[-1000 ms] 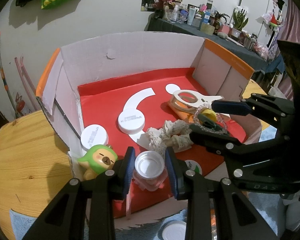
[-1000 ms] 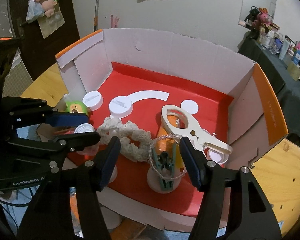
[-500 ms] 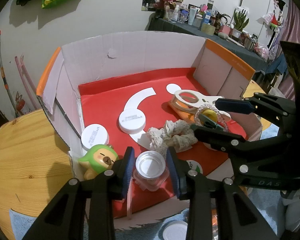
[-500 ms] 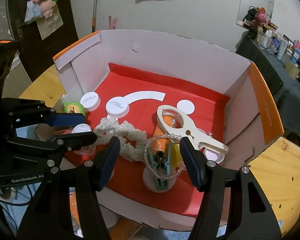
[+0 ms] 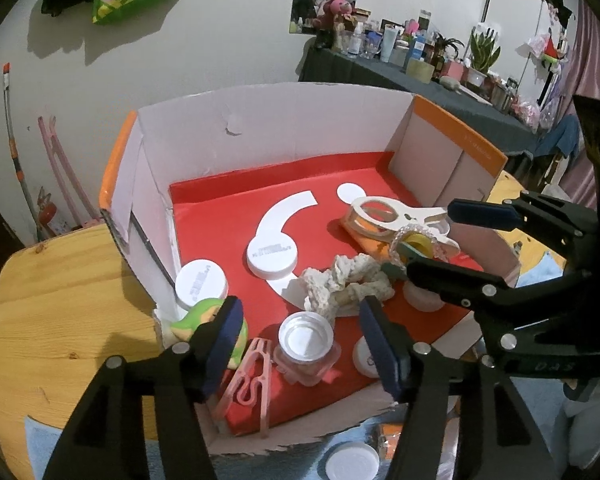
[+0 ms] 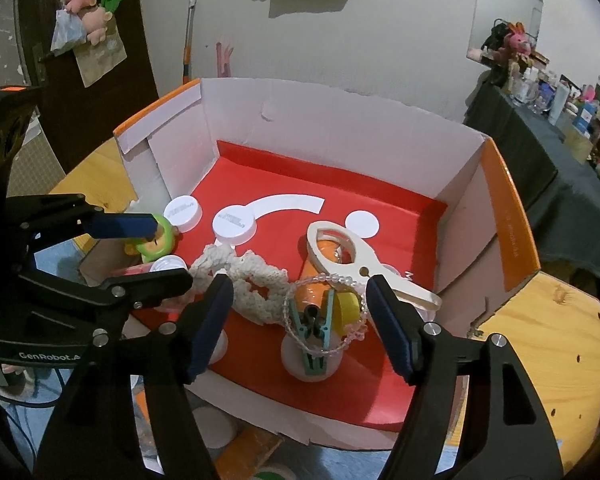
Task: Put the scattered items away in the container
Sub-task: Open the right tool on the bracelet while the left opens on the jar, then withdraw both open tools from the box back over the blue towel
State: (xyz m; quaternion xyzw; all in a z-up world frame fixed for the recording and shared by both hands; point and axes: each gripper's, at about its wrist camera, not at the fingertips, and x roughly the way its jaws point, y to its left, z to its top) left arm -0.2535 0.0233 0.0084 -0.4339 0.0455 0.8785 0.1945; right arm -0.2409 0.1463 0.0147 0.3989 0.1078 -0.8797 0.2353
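Left wrist view: the left gripper (image 5: 300, 338) is now spread wide. Half a second ago its fingers were closed narrowly on the small clear jar (image 5: 306, 346); the jar has since been released and rests on the red floor of the cardboard box (image 5: 260, 132), near the front wall, free of both blue pads. A pink plastic clip (image 5: 249, 380) is now exposed just left of the jar. The jar is of faceted clear plastic with a round white rim. Left of the jar, a glossy green figurine (image 5: 198, 316) stands in the front-left corner of the box, partly hidden by the left finger. Behind the jar lie a cream lace band (image 5: 348, 282), knitted and crumpled, and two flat white round lids (image 5: 272, 255). The right gripper (image 5: 436, 242) is seen at the right side of the box, fingers wide apart, holding nothing.

Right wrist view: the right gripper (image 6: 300, 312) is held wide above the front part of the box (image 6: 340, 120), as half a second ago. Between its fingers lie a teal clothespin (image 6: 314, 340), a clear bead bracelet (image 6: 328, 312) and an orange tube (image 6: 320, 276). A large cream plastic clip (image 6: 352, 262), smooth and looped, lies across the tube. The left gripper (image 6: 156, 252) is seen at the left side of the box, spread, with the jar (image 6: 168, 265) between its fingers.
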